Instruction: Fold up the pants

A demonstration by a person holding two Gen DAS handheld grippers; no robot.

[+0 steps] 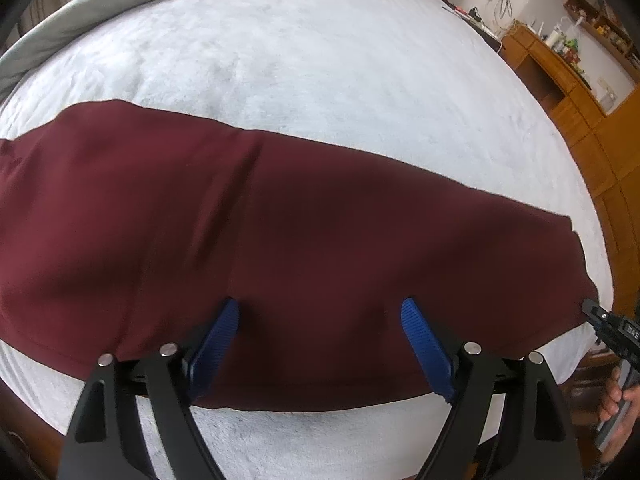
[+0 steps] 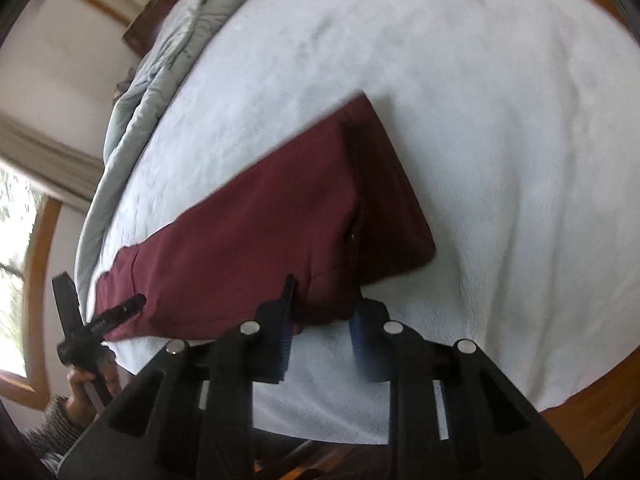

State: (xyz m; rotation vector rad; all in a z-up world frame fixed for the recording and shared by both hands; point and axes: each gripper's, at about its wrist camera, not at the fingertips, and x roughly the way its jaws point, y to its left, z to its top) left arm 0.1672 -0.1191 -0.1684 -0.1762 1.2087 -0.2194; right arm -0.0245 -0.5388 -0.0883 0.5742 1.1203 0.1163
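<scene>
- We see dark red pants [image 1: 280, 240] spread flat on a pale blanket [image 1: 320, 60] that covers a bed.
- The pants already look folded lengthwise, one leg upon the other, in a long band running left to right along the near side of the bed. We judge the first fold done and the crosswise folds not yet done.
- In the right wrist view the wider end lies far, with a seam and a small stud or button showing; the narrower end runs off to the left.
- Our left tongs [image 1: 320, 344] hang over the near edge of the pants. The two blue fingers [image 1: 216, 340] stand wide apart, with cloth lying beneath and between them. The pads press on nothing, so these tongs hold nothing.
- Our right tongs [image 2: 324, 320] sit at the near corner of the pants. The jaws stand narrow, with the cloth's edge between or just at the fingertips. The picture is blurred here, so we cannot tell whether the cloth is pinched.
- From the left wrist view, the tip of the right tongs touches the far right corner of the pants.
- A hand [image 1: 616, 400] grips the handle of the right tongs.
- A grey quilt [image 1: 80, 8] is bunched along the far edge of the bed, well apart from the pants.
</scene>
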